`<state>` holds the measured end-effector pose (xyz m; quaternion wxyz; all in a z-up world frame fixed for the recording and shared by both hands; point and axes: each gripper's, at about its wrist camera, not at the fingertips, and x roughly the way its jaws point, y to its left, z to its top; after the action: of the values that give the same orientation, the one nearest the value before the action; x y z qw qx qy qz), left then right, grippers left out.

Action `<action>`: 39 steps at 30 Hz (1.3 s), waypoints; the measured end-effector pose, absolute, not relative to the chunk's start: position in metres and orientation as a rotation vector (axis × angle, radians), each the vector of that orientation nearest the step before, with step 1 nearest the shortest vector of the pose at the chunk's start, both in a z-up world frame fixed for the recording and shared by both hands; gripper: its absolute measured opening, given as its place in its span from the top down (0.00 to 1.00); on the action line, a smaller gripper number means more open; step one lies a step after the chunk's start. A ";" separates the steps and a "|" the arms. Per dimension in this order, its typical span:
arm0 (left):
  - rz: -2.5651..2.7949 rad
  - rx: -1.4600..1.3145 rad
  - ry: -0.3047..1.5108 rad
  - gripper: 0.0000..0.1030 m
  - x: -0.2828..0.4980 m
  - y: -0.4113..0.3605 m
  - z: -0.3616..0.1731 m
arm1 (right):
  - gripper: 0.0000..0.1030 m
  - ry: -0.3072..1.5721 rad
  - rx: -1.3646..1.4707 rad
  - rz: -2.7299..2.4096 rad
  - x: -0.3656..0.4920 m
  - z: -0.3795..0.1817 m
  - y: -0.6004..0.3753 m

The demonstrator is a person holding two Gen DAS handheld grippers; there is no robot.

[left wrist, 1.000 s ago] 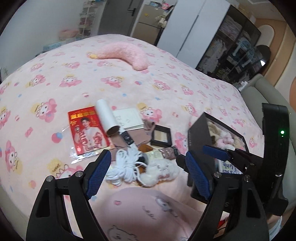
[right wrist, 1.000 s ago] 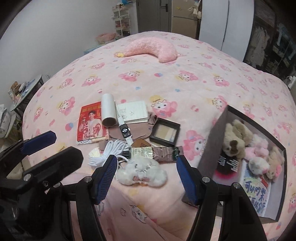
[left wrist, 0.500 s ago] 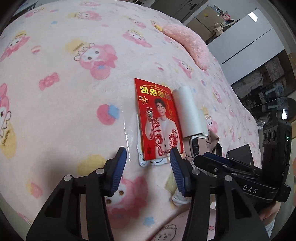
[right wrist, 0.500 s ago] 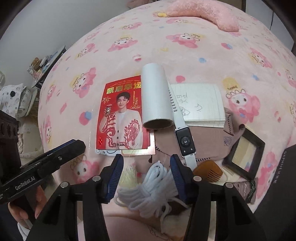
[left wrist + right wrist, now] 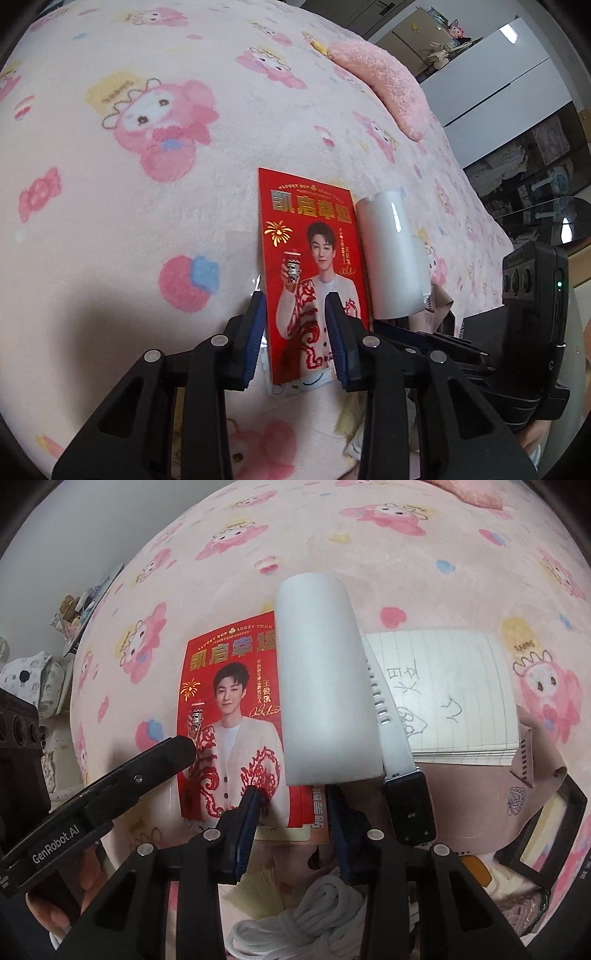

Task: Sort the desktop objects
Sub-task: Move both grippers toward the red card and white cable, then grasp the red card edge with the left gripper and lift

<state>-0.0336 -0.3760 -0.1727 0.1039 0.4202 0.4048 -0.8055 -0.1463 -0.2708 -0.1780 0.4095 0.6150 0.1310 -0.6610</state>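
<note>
Pink cartoon-print blanket (image 5: 147, 184) covers the whole bed we're working on. Using the red card (image 5: 314, 266) as our landmark and going left to right: our left gripper (image 5: 295, 328) sits over its near end, jaws just narrowed, blue pads straddling the card without clearly pressing it. Just right of the card lies a white roll (image 5: 325, 686), touching its edge. Our right gripper (image 5: 291, 816) hovers at the roll's near end, jaws also just closing in, nothing pinched yet as far as we can tell. Right of the roll there's a white-strapped smartwatch (image 5: 402, 786), then a lined notepad (image 5: 454, 698). Below the card, a white cord bundle (image 5: 303, 919).
</note>
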 end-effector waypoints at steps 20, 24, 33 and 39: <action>-2.383 1.313 1.113 0.62 0.017 -0.357 -0.152 | 0.66 0.184 1.593 -1.661 -0.148 -0.155 -0.228; -2.403 1.212 0.974 0.62 0.002 -0.383 -0.151 | 0.65 0.156 1.633 -1.630 -0.140 -0.153 -0.206; -2.426 1.318 0.917 0.62 -0.053 -0.406 -0.173 | 0.65 0.232 1.715 -1.486 -0.135 -0.180 -0.236; -2.367 1.383 0.863 0.62 -0.033 -0.386 -0.173 | 0.63 0.215 1.667 -1.552 -0.142 -0.175 -0.247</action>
<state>-0.0330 -0.3863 -0.1732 0.1333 0.4770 0.2975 -0.8162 -0.1420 -0.2475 -0.1749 0.4140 0.6632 0.0854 -0.6177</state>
